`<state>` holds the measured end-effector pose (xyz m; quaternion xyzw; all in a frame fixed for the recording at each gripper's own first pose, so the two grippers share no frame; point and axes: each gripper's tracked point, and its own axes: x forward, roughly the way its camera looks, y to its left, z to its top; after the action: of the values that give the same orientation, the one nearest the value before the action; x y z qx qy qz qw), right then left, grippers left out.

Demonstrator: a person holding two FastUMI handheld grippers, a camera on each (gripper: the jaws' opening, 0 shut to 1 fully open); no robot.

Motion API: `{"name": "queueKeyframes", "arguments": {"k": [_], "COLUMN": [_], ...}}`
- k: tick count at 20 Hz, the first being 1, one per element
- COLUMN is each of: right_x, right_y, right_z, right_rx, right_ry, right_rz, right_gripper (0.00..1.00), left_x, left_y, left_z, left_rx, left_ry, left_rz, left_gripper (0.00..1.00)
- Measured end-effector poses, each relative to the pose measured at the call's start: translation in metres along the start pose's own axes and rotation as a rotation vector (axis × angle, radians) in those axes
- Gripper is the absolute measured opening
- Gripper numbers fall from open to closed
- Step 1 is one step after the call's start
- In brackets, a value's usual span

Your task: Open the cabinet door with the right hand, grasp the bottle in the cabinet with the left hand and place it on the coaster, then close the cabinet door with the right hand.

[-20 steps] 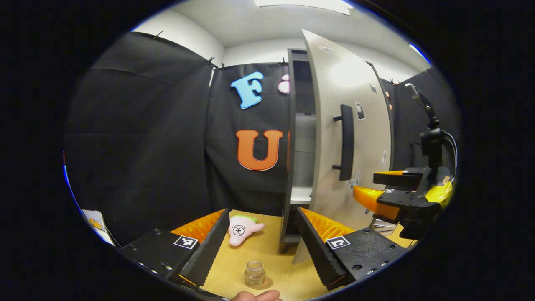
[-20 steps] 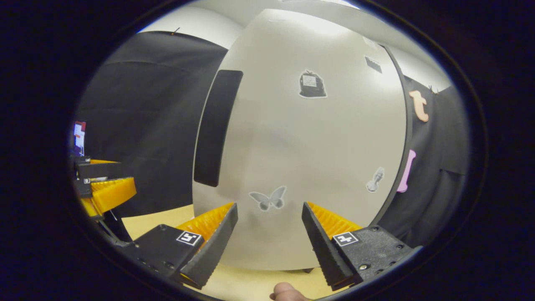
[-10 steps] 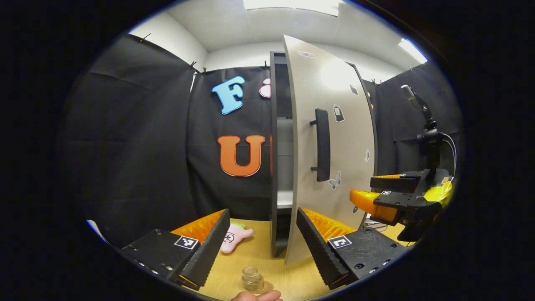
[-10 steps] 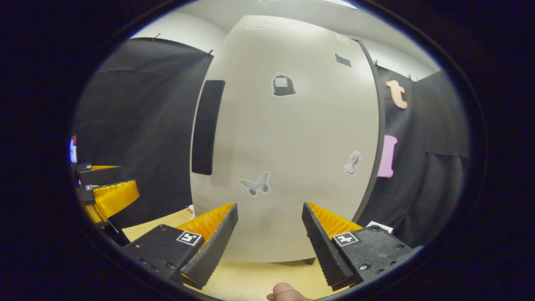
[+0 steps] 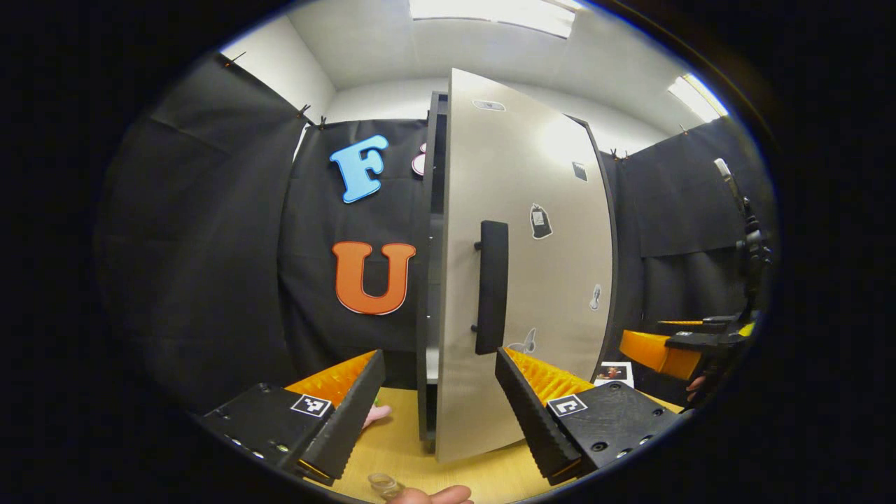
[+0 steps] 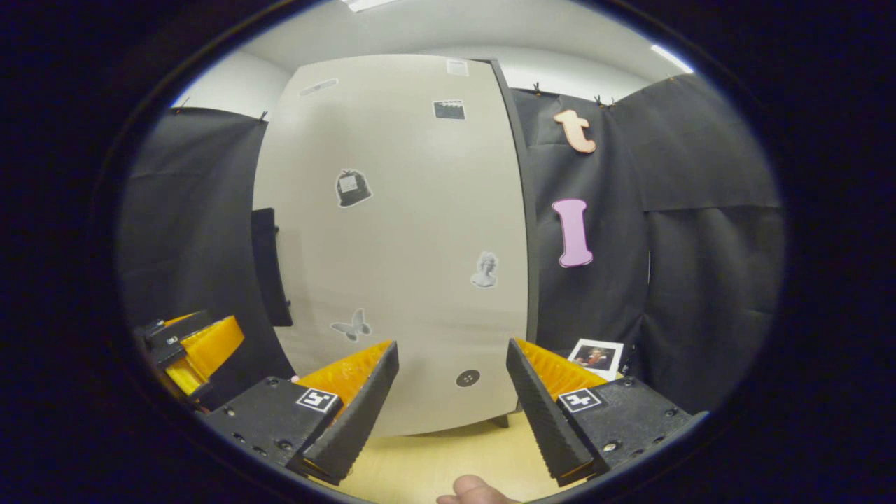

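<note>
The tall grey cabinet door (image 5: pixel 532 280) with its dark vertical handle (image 5: pixel 492 287) stands almost shut, leaving a narrow gap at the cabinet's left edge (image 5: pixel 427 280). My left gripper (image 5: pixel 439 381) is open and empty, facing that door edge. The small clear glass bottle (image 5: pixel 383 484) peeks in at the bottom rim on the wooden table, below and between the fingers. My right gripper (image 6: pixel 451 371) is open and empty, facing the door's front (image 6: pixel 392 245) without touching it; the handle (image 6: pixel 269 266) is off to its left. The right gripper (image 5: pixel 672 346) also shows far right.
A pink plush toy (image 5: pixel 374 415) lies on the table left of the cabinet foot. A small photo card (image 6: pixel 595 355) leans by the cabinet's right side. The left gripper (image 6: pixel 196 343) appears at the left. Thumbs (image 6: pixel 472 490) show at the bottom rims.
The door has swung from well ajar to nearly shut. The right gripper has drawn back and to the right of the door. In the left gripper view the bottle slid to the bottom rim.
</note>
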<state>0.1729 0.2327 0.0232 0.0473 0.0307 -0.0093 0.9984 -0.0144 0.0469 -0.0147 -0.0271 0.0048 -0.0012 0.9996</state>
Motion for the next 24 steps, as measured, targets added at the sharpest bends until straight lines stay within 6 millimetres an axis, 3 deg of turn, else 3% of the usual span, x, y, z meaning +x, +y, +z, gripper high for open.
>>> {"name": "queueKeyframes", "arguments": {"k": [2,5,8,13,24], "right_x": [-0.005,-0.005,0.008,0.023,0.041], "right_y": [-0.008,-0.02,-0.027,-0.035,-0.038], "right_z": [0.003,0.016,0.021,0.01,0.011], "right_rx": [0.017,0.026,0.007,-0.014,-0.041], "right_ry": [0.015,-0.017,-0.017,0.027,0.01], "right_rz": [-0.002,-0.016,-0.023,-0.013,-0.004], "right_gripper": [1.0,0.99,0.99,0.99,0.99], "left_x": [0.012,0.024,0.026,0.032,0.046], "left_y": [-0.015,-0.03,-0.041,-0.058,-0.047], "left_z": [-0.004,0.01,0.018,0.018,0.016], "left_rx": [-0.012,0.005,0.019,0.026,0.026], "left_ry": [0.034,0.048,0.035,0.032,0.037], "left_rz": [-0.009,-0.017,-0.01,-0.023,0.013], "left_gripper": [0.95,0.95,0.95,0.95,0.95]}}
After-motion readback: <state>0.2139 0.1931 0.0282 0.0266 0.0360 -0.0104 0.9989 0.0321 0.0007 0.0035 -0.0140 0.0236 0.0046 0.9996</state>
